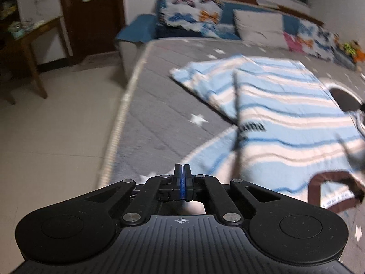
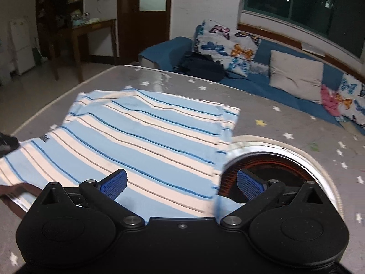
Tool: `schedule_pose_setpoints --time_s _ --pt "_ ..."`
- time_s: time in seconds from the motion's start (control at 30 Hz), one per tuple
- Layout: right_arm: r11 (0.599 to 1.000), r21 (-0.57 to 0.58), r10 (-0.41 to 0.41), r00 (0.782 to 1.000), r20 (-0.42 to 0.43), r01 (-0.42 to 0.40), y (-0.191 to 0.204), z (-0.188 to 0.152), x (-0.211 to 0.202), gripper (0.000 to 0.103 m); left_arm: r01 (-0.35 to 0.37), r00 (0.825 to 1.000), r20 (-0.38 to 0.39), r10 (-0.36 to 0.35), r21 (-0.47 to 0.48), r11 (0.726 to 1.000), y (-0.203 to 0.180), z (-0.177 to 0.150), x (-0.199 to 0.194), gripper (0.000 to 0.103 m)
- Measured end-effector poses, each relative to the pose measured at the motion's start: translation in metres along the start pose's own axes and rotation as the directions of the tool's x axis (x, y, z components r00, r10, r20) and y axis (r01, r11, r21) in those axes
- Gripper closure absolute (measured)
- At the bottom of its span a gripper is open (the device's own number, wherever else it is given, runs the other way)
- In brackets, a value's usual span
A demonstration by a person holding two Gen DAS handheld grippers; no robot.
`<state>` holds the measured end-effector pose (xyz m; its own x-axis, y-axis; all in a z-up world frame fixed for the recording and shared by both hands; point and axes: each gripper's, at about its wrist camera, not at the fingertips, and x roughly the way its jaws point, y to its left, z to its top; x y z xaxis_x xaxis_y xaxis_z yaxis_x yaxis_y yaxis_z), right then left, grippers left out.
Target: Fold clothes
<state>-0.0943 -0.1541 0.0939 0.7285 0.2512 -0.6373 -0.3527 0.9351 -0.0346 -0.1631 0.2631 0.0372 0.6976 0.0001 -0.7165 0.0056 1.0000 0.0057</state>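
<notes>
Left tool: jaws clenched, nothing between them, over the grey star-printed mattress edge. Right tool: fully released, hovering above the light-blue and cream striped knit shirt, which lies spread flat on the mattress. Its right edge overlaps a round white-rimmed object. Risk: the hem may snag there and skew a fold. Beyond, a butterfly-print pillow.

i count one striped shirt on the bed, two hand-held grippers in my hands, left and right, one plain grey pillow, one wooden desk.
</notes>
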Motion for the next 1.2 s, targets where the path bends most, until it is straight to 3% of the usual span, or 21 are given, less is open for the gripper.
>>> schedule_pose_setpoints --time_s 0.1,0.27,0.33,0.4,0.67,0.97,1.03,1.07,1.1,1.2 --pt "1.0 0.012 -0.029 1.0 -0.009 0.029 -0.01 -0.006 -0.003 0.0 -0.021 0.999 0.031 0.022 -0.047 0.999 0.014 0.002 -0.011 0.102" --pt "0.998 0.025 -0.06 0.998 -0.022 0.06 -0.022 -0.015 -0.011 0.0 0.043 0.999 0.015 -0.043 -0.031 0.999 0.012 -0.001 -0.014 0.1" --pt "0.997 0.025 -0.077 0.996 -0.034 0.078 -0.028 -0.021 -0.015 0.0 0.053 0.999 0.011 -0.053 0.002 0.999 0.004 -0.005 -0.012 0.095" --pt "0.995 0.029 -0.091 0.995 -0.048 0.092 -0.034 -0.028 -0.019 0.0 0.056 0.998 0.009 -0.056 0.012 0.998 -0.001 -0.006 -0.01 0.081" --pt "0.989 0.075 -0.121 0.99 -0.07 0.126 -0.054 -0.047 -0.032 0.0 0.079 0.997 -0.002 -0.079 0.111 0.991 -0.022 -0.002 0.006 0.066" --pt "0.985 0.102 -0.127 0.987 -0.097 0.136 -0.066 -0.063 -0.039 0.0 0.089 0.996 -0.028 -0.086 0.122 0.989 -0.027 -0.002 0.03 0.065" --pt "0.985 0.106 -0.125 0.987 -0.099 0.136 -0.069 -0.065 -0.039 0.0 0.094 0.996 -0.024 -0.092 0.126 0.988 -0.029 -0.002 0.029 0.073" --pt "0.985 0.107 -0.126 0.987 -0.101 0.136 -0.069 -0.066 -0.039 0.0 0.098 0.995 -0.021 -0.096 0.128 0.987 -0.03 -0.002 0.029 0.086" --pt "0.985 0.107 -0.127 0.987 -0.102 0.138 -0.069 -0.066 -0.038 0.0 0.097 0.995 -0.021 -0.095 0.131 0.987 -0.031 -0.002 0.029 0.092" --pt "0.984 0.111 -0.125 0.987 -0.104 0.136 -0.069 -0.068 -0.037 0.0 0.084 0.996 -0.016 -0.083 0.118 0.989 -0.034 -0.003 0.026 0.096"
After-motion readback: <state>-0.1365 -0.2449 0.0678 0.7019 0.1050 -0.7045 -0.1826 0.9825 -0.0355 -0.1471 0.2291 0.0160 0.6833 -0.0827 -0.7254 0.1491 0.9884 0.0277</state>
